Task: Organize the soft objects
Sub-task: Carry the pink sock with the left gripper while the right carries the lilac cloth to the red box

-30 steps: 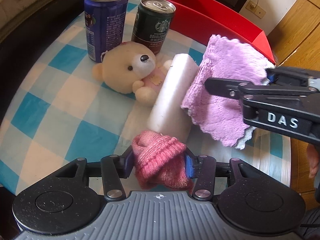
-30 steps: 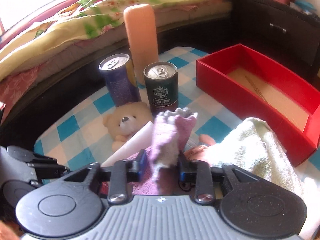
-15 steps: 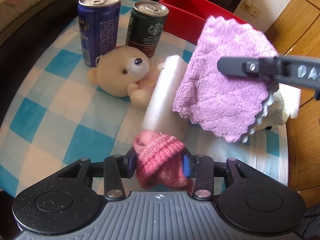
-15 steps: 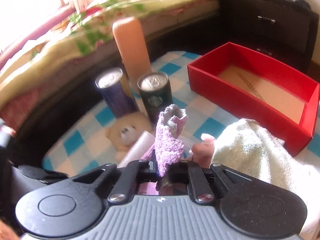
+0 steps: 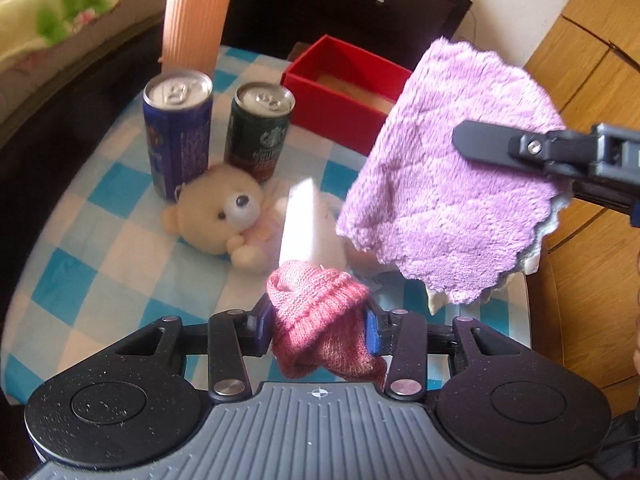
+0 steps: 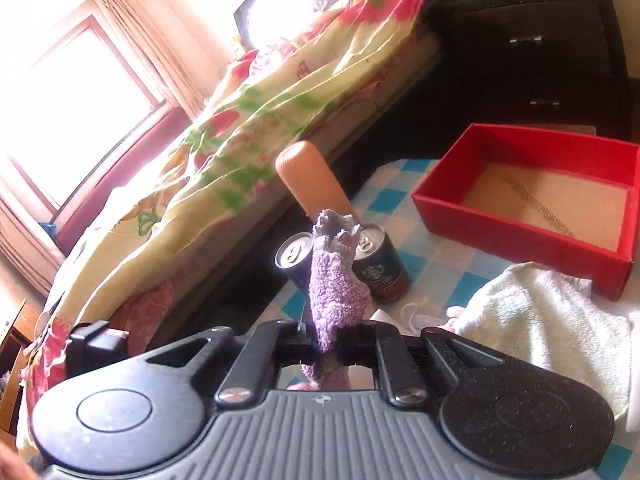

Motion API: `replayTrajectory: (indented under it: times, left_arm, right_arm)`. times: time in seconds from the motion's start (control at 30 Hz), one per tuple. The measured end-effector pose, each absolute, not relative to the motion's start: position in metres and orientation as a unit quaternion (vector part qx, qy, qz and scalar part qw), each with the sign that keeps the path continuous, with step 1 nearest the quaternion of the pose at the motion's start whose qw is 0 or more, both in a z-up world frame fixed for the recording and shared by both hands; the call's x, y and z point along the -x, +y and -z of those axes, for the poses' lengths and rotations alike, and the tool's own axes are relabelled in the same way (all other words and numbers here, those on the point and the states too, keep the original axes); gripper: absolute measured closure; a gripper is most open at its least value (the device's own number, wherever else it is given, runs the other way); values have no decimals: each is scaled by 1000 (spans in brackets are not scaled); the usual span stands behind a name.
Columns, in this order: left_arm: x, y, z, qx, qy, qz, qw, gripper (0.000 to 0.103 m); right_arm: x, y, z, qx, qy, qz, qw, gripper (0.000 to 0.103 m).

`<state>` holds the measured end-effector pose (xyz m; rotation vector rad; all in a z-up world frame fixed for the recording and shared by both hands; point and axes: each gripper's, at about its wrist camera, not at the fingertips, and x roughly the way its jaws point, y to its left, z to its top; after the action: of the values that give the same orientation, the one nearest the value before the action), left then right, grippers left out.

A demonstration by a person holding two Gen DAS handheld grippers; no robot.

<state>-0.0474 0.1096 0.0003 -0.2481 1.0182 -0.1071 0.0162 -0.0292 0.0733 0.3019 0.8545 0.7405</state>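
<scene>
My left gripper [image 5: 318, 330] is shut on a pink knitted sock [image 5: 320, 320], held above the checked table. My right gripper [image 6: 325, 334] is shut on a purple fluffy cloth [image 6: 334, 284], held high in the air; it hangs wide in the left wrist view [image 5: 452, 184], clamped by the right gripper's finger [image 5: 500, 146]. A red box [image 6: 532, 196] stands open at the far right of the table and also shows in the left wrist view [image 5: 340, 96]. A beige teddy bear [image 5: 224, 216], a white foam block [image 5: 308, 228] and a pale towel [image 6: 540, 320] lie on the table.
A blue can [image 5: 178, 128] and a dark green can [image 5: 260, 132] stand behind the bear, with a tall peach ribbed tube [image 5: 196, 20] behind them. A bed with a flowered cover [image 6: 260, 120] and a dark drawer chest [image 6: 540, 52] flank the table.
My right gripper has lifted the purple cloth up off the table and higher. My left gripper has risen with the pink sock, still held.
</scene>
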Motion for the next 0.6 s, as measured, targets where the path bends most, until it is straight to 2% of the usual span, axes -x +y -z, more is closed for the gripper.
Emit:
replayTrajectory:
  times: [0.13,0.33,0.5,0.6]
  left_arm:
    - [42,110,30,87,528,19,845,59]
    - [60,128,70,128,587,12,800,56]
    - [72,120,72,73,576,-5,814,60]
    - [72,117,62,90,568,8,818,63]
  right_arm:
    - [-15,-34,-67,-136,412,-340,834,103]
    - [-15,-43,-67,-150,413,-339,832,103]
    - [-12,-42,-71,-153,407,-342,833,103]
    - [-9,-42,-75,-154,402,-346,834,103]
